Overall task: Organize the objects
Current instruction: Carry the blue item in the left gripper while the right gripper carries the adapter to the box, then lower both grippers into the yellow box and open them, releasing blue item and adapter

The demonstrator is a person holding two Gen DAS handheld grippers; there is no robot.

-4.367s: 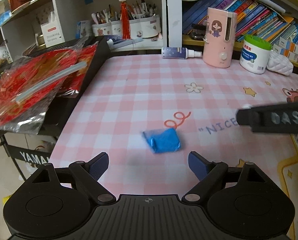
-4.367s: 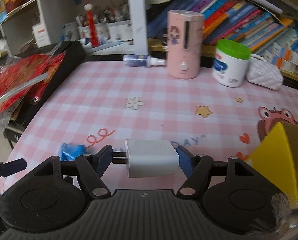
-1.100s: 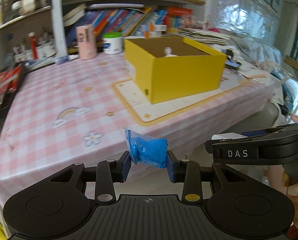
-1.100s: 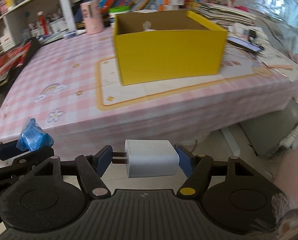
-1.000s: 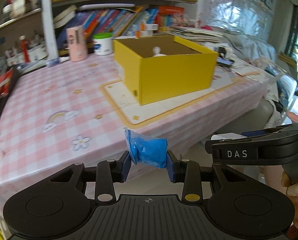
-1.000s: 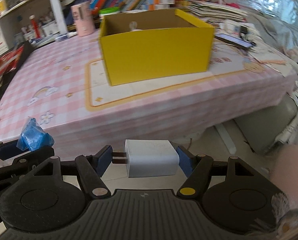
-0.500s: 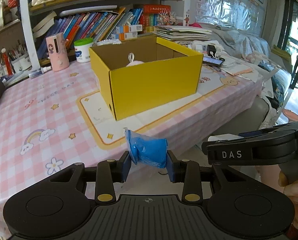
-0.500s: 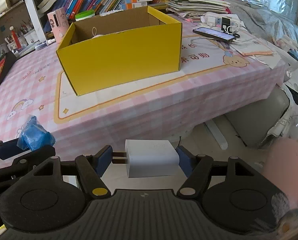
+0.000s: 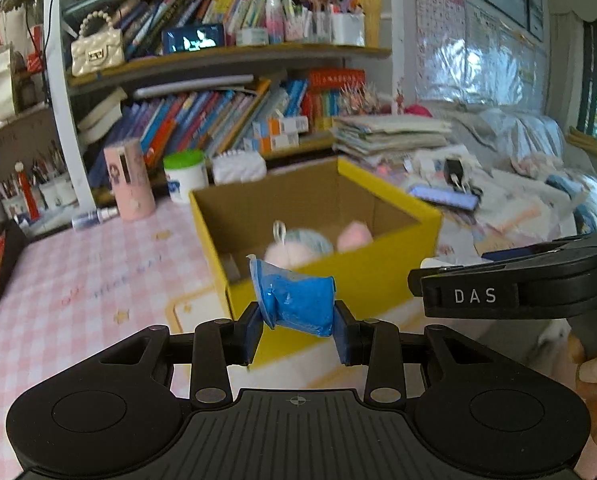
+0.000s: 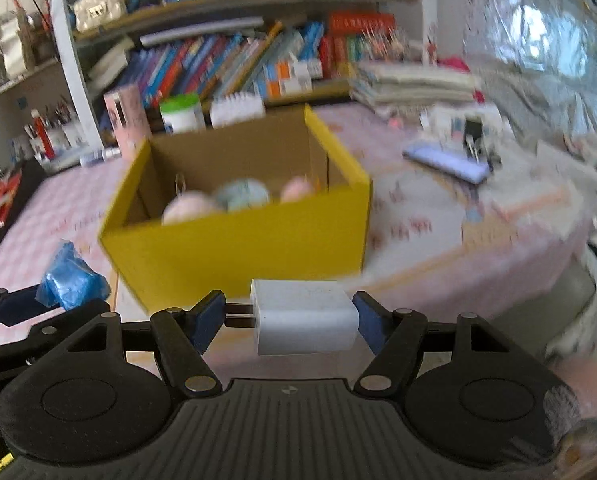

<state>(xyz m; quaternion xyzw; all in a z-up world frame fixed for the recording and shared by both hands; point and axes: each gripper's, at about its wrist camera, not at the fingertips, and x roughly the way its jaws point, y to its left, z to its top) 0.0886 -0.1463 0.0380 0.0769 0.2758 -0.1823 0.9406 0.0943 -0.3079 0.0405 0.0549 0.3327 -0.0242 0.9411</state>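
Blue fingertips [image 9: 251, 330] of the left gripper [image 9: 297, 330] are clamped narrowly on a crumpled blue plastic packet [image 9: 298, 304], which stands up between them with a flap poking up at its left end. Across from it, the right gripper [image 10: 288, 316] pinches a white charger plug [image 10: 304, 316] lengthwise: its two metal prongs press against the left fingertip and its flat back against the right one.

Just beyond both grippers sits an open yellow cardboard box [image 9: 378, 280], its plain brown inside showing. Within it lie soft round things, pink and pale blue, blurred, one with a small ring or loop on top; what they are cannot be told. The box stands on a table covered by a pink checked cloth [image 9: 78, 280].

In the left wrist view the right gripper's black side, marked DAS, reaches in from the right, with a person's fingers [image 9: 596, 372] on its handle. In the right wrist view the left gripper and its blue packet show at the lower left.

Behind the box stand a pink cylindrical container [image 9: 128, 180], a white jar with a green lid [image 9: 185, 176] and a white quilted pouch [image 9: 238, 168]. Farther back, shelves hold leaning books [image 9: 202, 120] and a cream handbag [image 9: 97, 46].
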